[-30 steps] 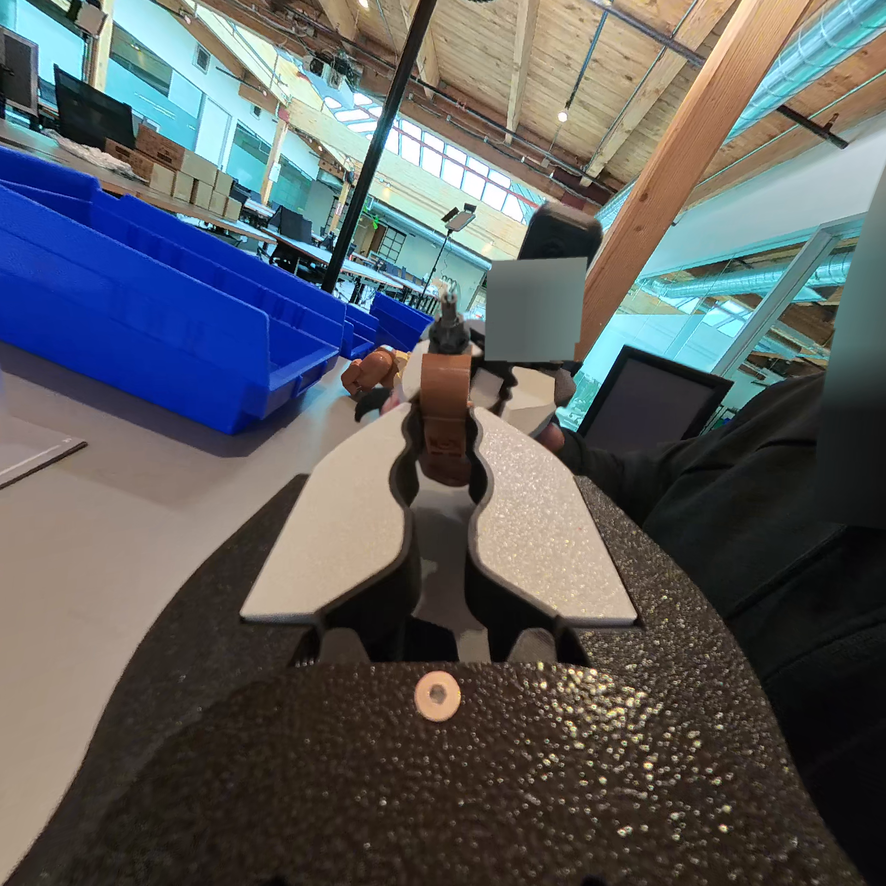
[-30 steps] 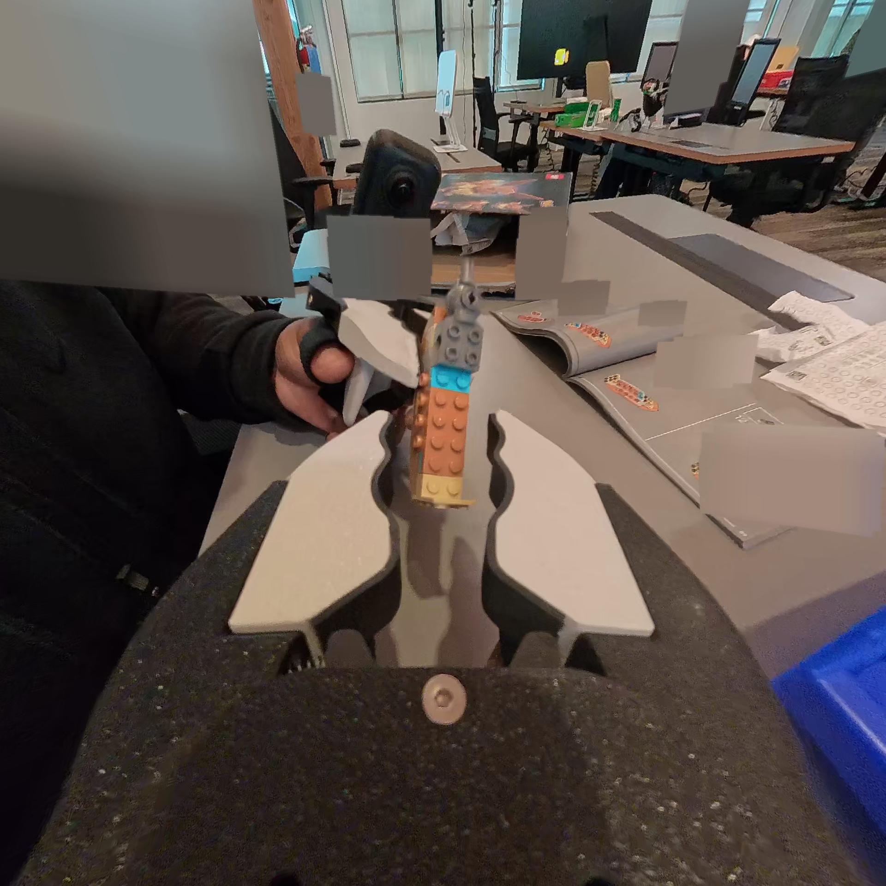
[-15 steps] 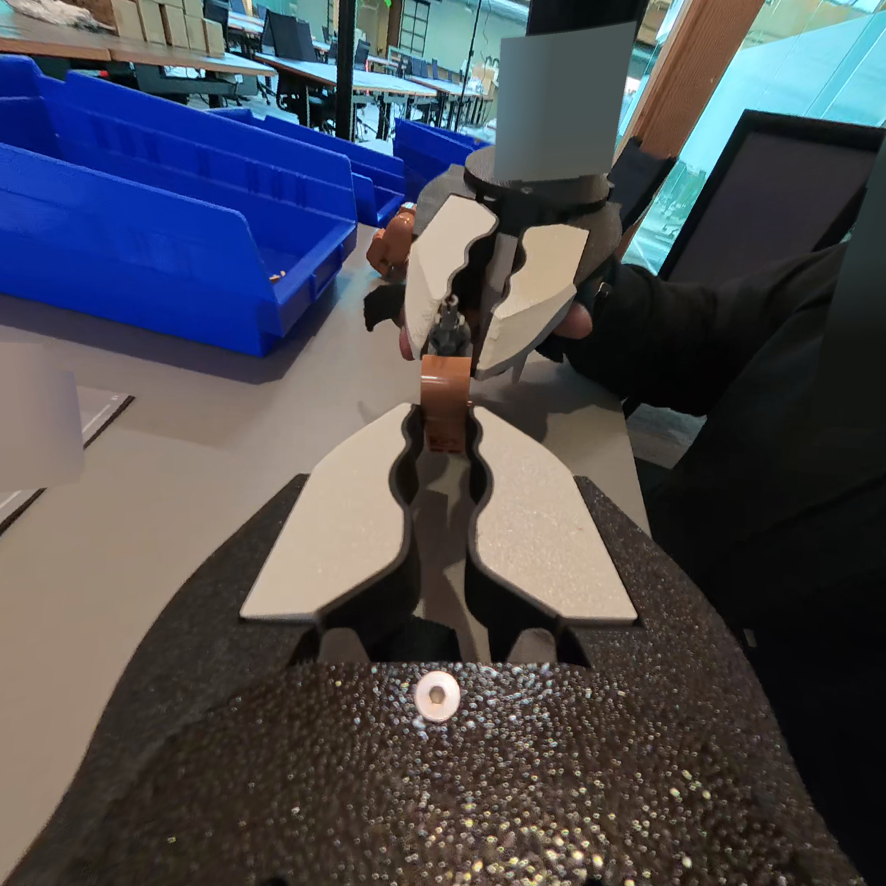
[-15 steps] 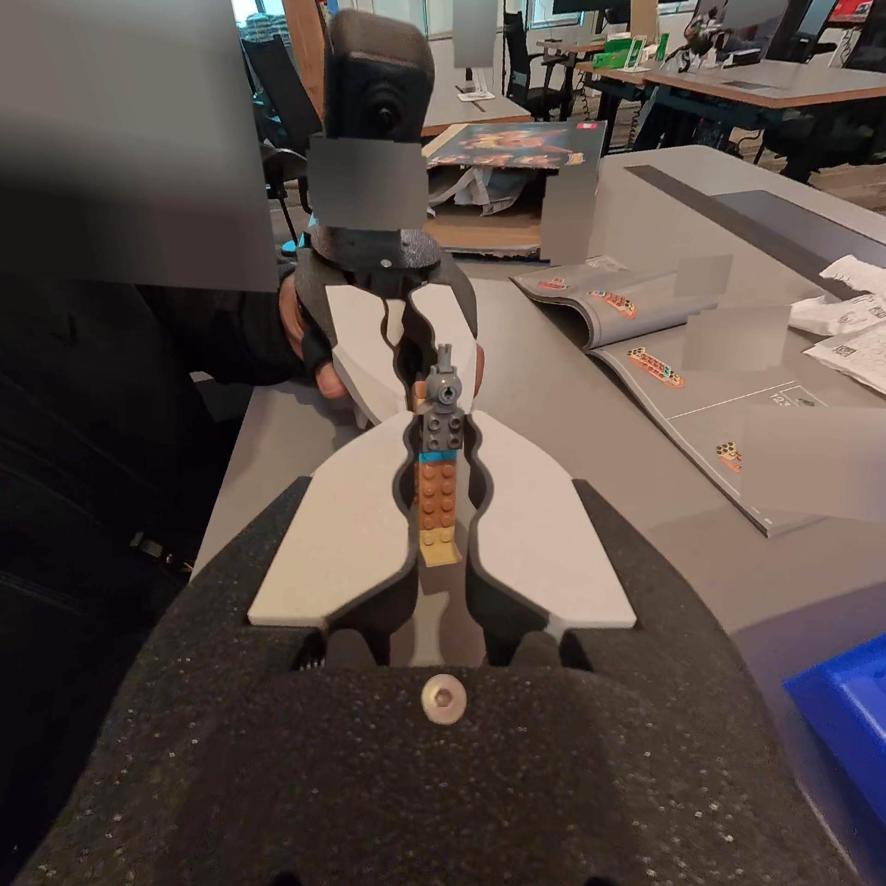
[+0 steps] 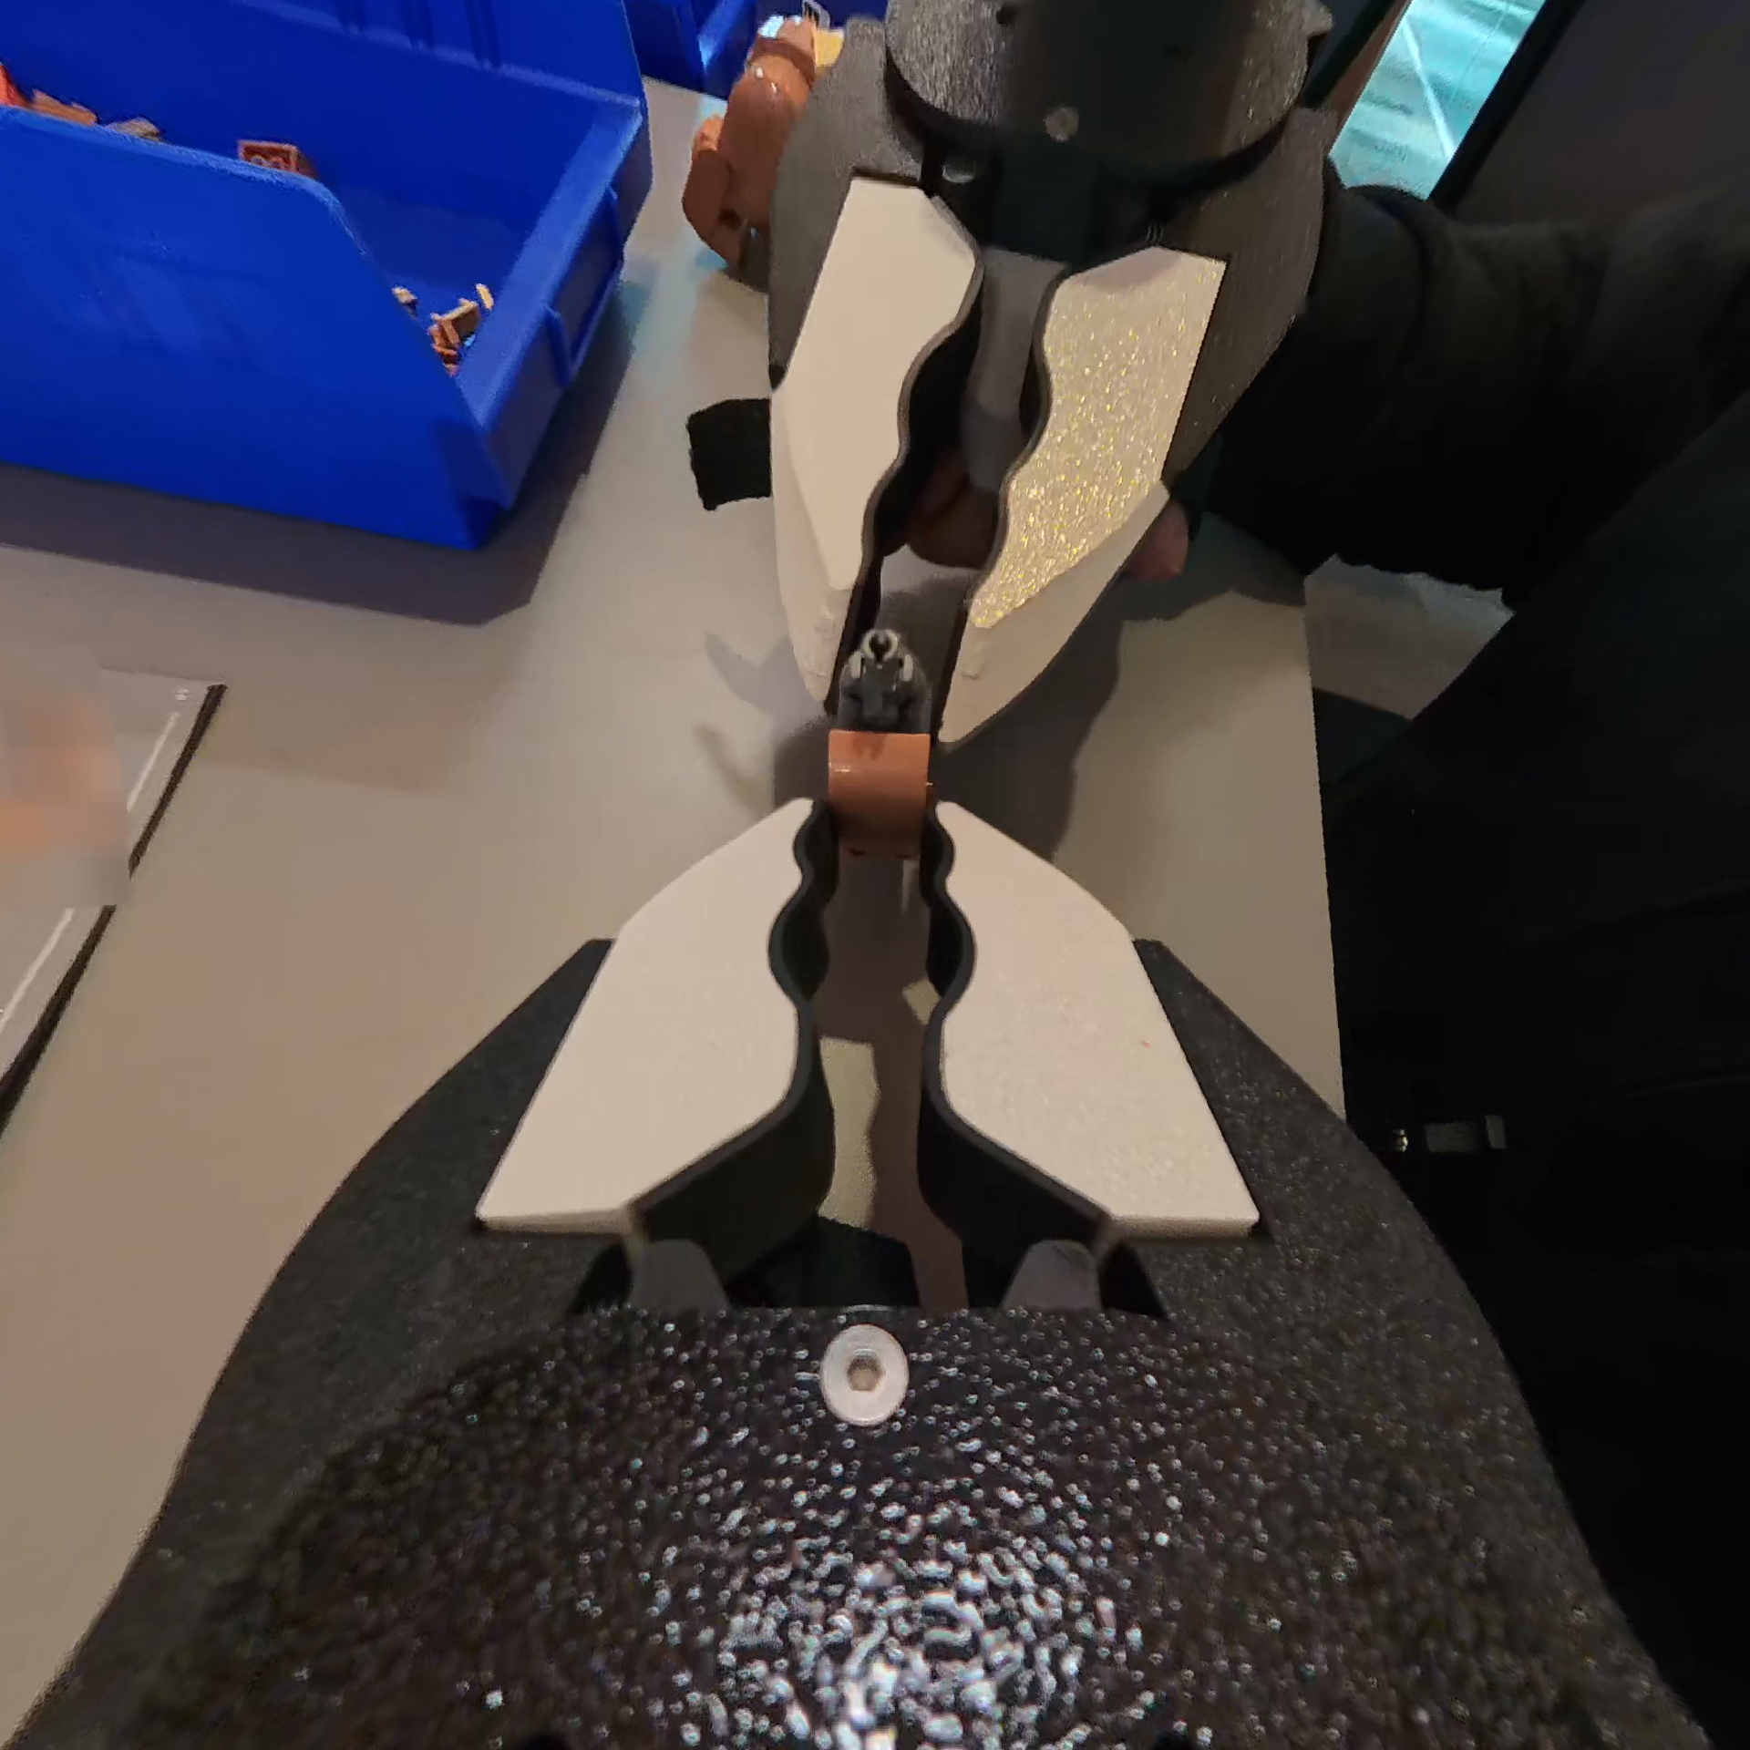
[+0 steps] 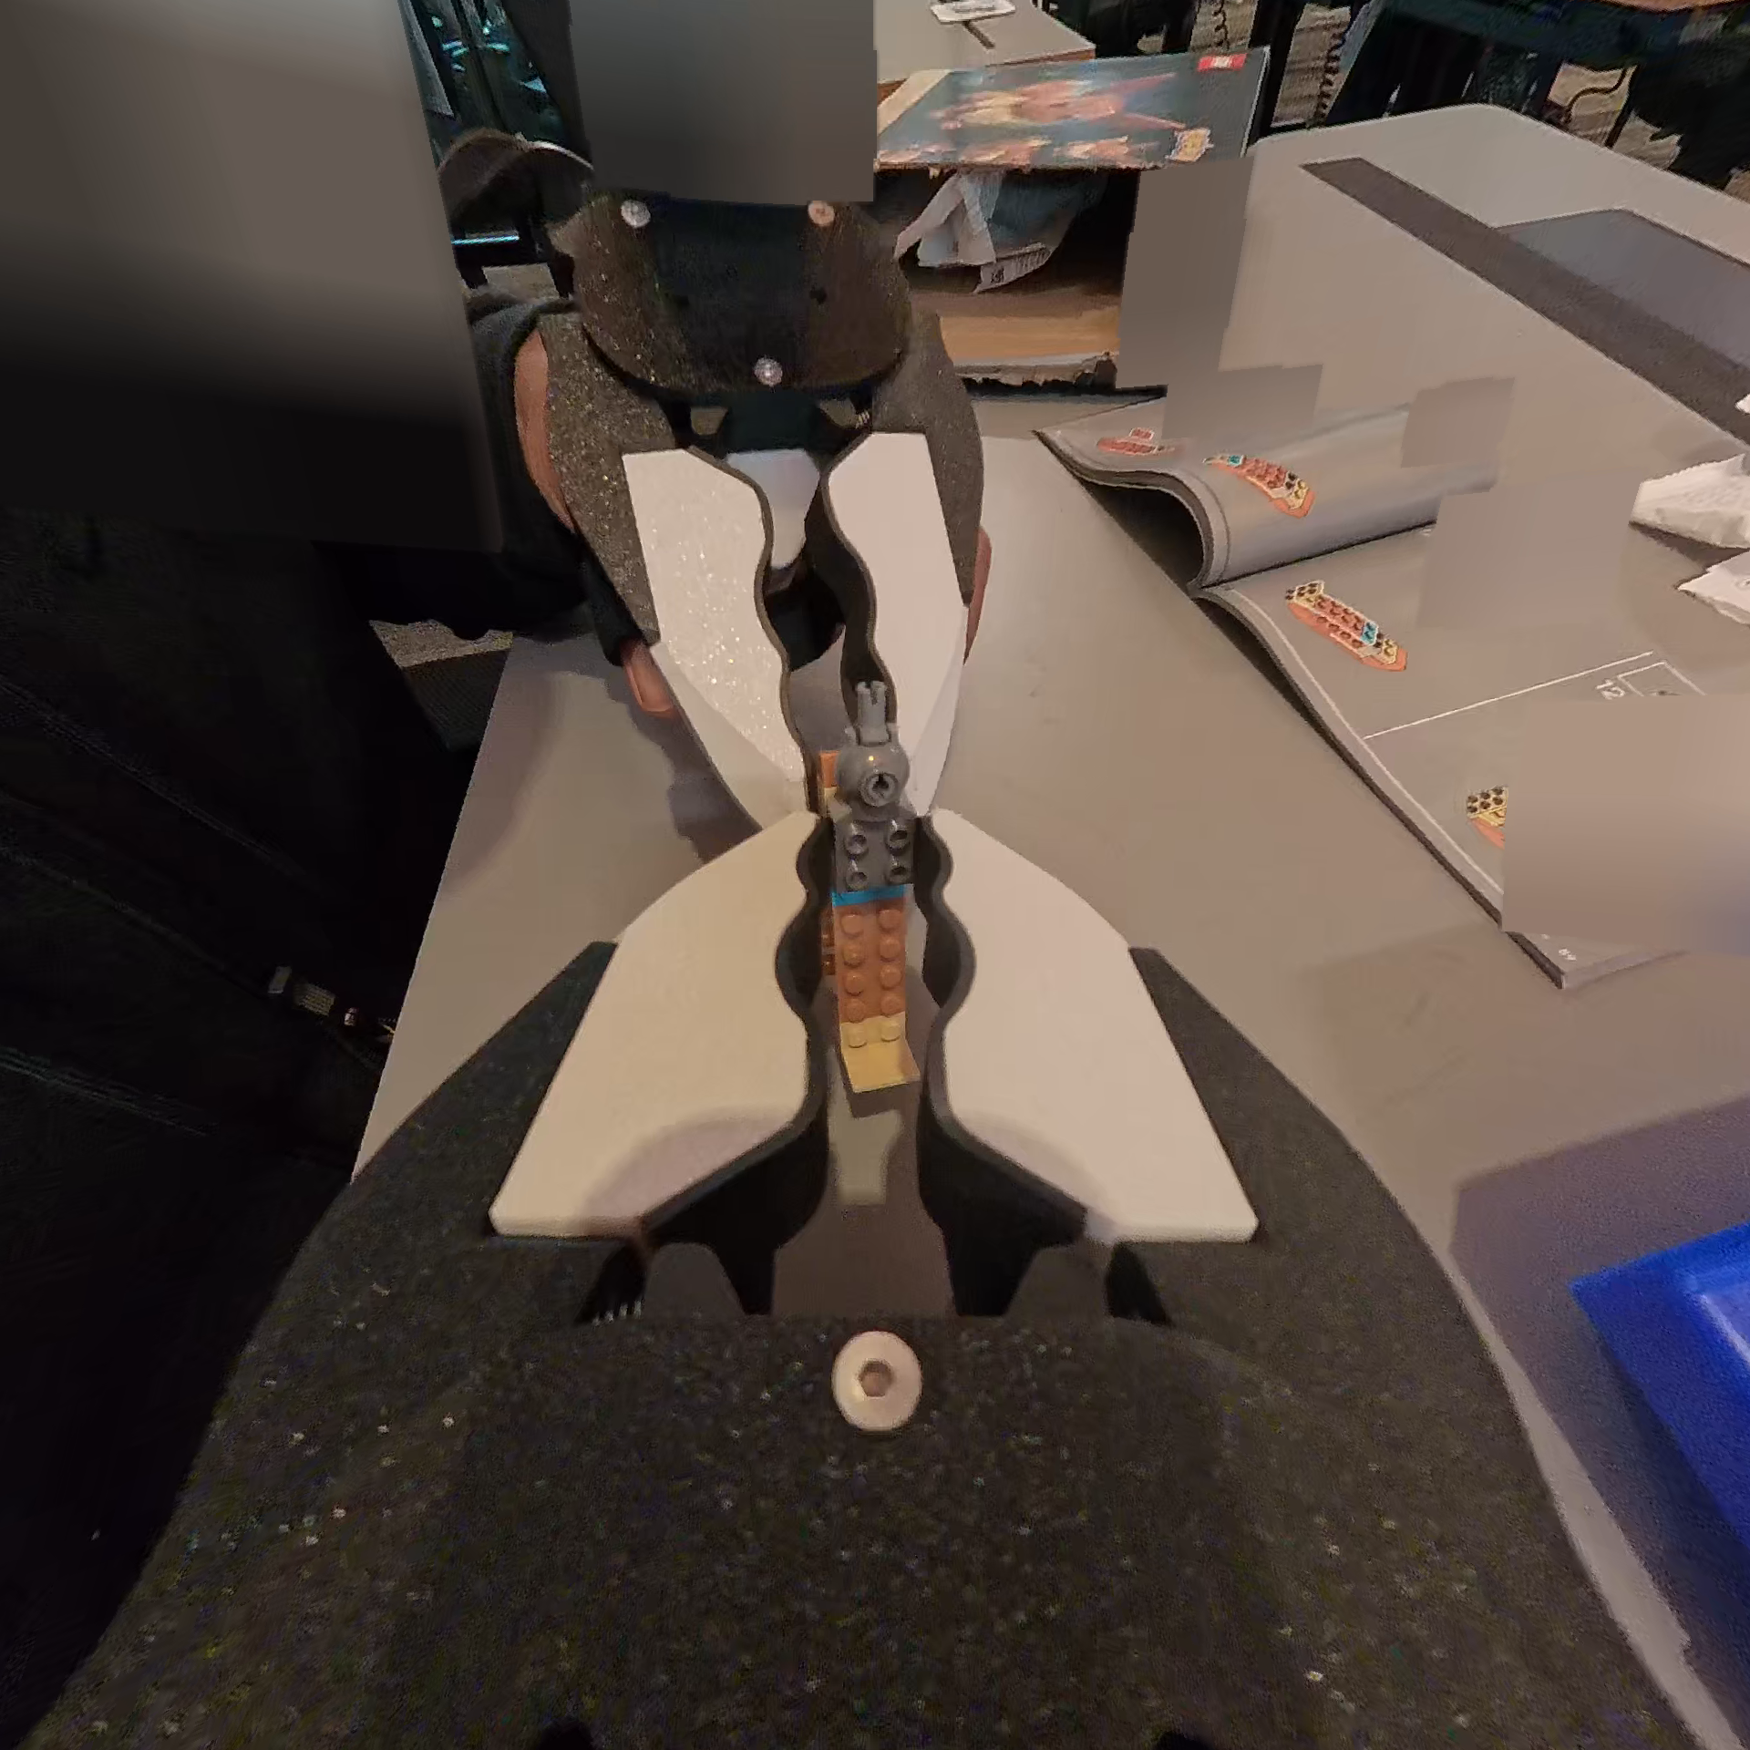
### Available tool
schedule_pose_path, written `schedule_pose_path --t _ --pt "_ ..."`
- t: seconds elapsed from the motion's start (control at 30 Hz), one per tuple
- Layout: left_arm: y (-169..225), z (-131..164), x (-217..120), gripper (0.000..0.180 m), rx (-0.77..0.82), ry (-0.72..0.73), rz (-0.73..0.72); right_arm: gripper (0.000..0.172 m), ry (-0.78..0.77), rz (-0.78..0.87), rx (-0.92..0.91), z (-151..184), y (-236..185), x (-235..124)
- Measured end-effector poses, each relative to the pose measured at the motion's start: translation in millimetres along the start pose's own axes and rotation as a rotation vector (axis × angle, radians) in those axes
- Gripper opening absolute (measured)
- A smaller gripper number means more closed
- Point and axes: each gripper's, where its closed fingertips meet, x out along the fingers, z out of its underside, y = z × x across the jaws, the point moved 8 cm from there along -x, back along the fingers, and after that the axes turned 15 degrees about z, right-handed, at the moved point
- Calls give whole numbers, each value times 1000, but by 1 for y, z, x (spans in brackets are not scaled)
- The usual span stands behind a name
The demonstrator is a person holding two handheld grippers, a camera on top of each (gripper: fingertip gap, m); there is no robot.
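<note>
A small brick assembly is gripped from both ends above the grey table (image 5: 398, 909). In the left wrist view, my left gripper (image 5: 881, 826) is shut on its brown curved piece (image 5: 876, 791). A dark grey part (image 5: 881, 687) sticks out toward my right gripper (image 5: 885, 691), which faces it from the top. In the right wrist view, my right gripper (image 6: 876, 838) is shut on the grey studded brick (image 6: 876, 848). A blue strip, brown plates (image 6: 866, 956) and a tan plate run back between its fingers. My left gripper (image 6: 866, 758) meets it tip to tip.
Blue bins (image 5: 237, 284) holding small brown pieces stand at the left, with a brown brick model (image 5: 748, 161) behind them. An open instruction booklet (image 6: 1373, 616), a cardboard box (image 6: 1042, 189), white papers (image 6: 1705, 502) and a blue bin corner (image 6: 1676, 1373) lie to the right. Both grippers' tips are close together, under 4 cm apart.
My right gripper's fingers, open around the assembly a second ago, have closed on its grey end. Both grippers have tilted down toward the table, with the left still gripping.
</note>
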Motion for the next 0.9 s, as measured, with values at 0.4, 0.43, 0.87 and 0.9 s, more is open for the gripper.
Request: schedule_pose_path --t 0.4,0.43,0.87,0.9 --pt "-2 -2 6 16 36 -107 30 17 -50 -38 23 5 1 0" --pt "-2 -2 7 16 42 -109 32 17 -53 -40 24 6 1 0" --pt "-5 2 4 17 -1 32 171 26 29 -72 72 4 1 1" --pt "-6 3 5 17 -3 45 194 29 30 -81 76 4 1 1"
